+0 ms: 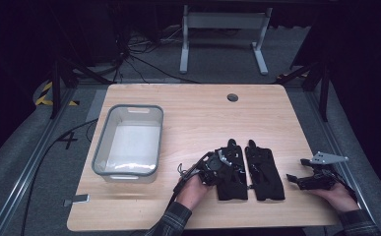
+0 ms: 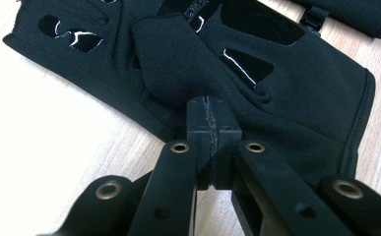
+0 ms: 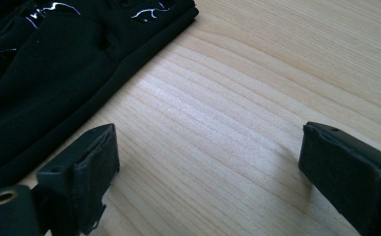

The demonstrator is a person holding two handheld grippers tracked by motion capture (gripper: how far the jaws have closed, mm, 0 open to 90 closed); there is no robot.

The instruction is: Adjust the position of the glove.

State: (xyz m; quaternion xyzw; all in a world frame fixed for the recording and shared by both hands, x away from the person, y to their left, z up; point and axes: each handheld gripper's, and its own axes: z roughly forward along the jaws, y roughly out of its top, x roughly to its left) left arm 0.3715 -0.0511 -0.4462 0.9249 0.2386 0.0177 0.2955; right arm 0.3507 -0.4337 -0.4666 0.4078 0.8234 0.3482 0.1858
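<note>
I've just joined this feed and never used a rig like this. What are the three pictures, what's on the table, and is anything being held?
A person holds a handheld gripper in each hand. The high view looks down on the table; the other two views come from cameras riding on each gripper, looking along its black jaws. On the table lie two black gloves side by side and, to their left, a grey bin. The left gripper is shut, its jaws pinching fabric of the left glove. The right gripper is open over bare wood just right of the right glove, holding nothing.
</note>
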